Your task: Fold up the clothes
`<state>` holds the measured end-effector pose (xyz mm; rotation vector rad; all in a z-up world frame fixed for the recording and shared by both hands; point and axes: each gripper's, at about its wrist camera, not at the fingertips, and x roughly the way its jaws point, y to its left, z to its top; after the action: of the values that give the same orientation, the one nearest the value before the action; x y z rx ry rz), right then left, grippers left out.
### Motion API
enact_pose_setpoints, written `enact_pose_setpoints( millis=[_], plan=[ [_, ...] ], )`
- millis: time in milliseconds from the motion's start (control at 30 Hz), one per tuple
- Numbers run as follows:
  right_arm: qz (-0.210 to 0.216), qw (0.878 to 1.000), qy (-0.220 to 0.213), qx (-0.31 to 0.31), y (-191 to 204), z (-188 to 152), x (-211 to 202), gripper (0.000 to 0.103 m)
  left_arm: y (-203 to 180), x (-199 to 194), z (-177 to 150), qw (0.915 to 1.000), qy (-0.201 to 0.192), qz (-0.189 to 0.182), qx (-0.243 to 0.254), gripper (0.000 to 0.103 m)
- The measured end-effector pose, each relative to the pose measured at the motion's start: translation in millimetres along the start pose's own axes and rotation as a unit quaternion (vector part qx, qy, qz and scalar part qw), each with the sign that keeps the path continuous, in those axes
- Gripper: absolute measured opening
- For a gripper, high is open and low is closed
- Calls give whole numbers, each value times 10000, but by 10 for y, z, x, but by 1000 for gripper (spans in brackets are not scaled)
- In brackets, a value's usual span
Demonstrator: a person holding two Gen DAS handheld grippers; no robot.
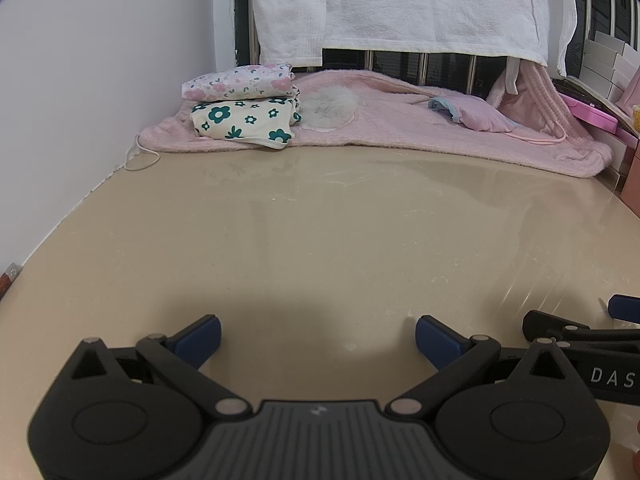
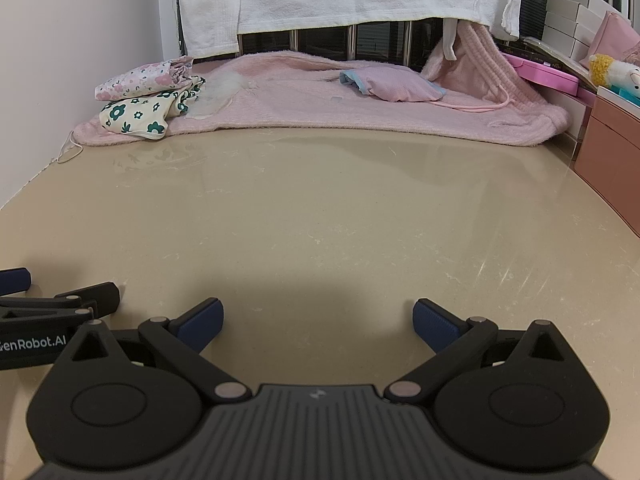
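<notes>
Beige table, bare up front. Both grippers, left and right, spread wide, holding nothing. Lilac garment unfolded at 1 o'clock on pink blanket; folded stack at 11. Probably light, limp: pinch the hem corners.

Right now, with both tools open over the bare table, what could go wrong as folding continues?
Reaching for the small lilac garment could also pinch the pink blanket beneath it. A careless sweep might topple the folded floral stack near the wall. The left tool and right tool sit close together and could collide.
</notes>
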<state>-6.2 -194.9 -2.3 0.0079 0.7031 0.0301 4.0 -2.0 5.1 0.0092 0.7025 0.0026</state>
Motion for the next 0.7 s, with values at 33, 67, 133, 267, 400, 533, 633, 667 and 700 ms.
enact_pose_setpoints(
  millis=[33, 67, 133, 267, 400, 533, 633, 667, 700],
  plan=[
    [0, 10000, 0, 0, -1, 0, 0, 103, 0, 0, 2, 10000, 0, 0, 0, 103],
    [0, 10000, 0, 0, -2, 0, 0, 103, -2, 0, 1, 10000, 0, 0, 0, 103],
    [0, 10000, 0, 0, -7, 0, 0, 103, -4, -1, 1, 10000, 0, 0, 0, 103],
    [-3, 10000, 0, 3, -8, 0, 2, 103, -10, -2, 0, 10000, 0, 1, -1, 103],
    [-5, 10000, 0, 3, -7, -1, 3, 103, -14, -3, -1, 10000, 0, 0, -1, 103],
    [-5, 10000, 0, 4, -6, -1, 4, 103, -16, -2, 9, 10000, 1, 0, -1, 103],
    [-5, 10000, 0, 4, -7, -1, 4, 103, -18, -1, 21, 10000, 1, 0, -1, 103],
    [-5, 10000, 0, 4, -7, -1, 4, 103, -18, -1, 24, 10000, 1, 0, -1, 103],
    [-5, 10000, 0, 4, -7, -1, 5, 103, -19, 0, 28, 10000, 1, 0, -1, 103]
  ],
)
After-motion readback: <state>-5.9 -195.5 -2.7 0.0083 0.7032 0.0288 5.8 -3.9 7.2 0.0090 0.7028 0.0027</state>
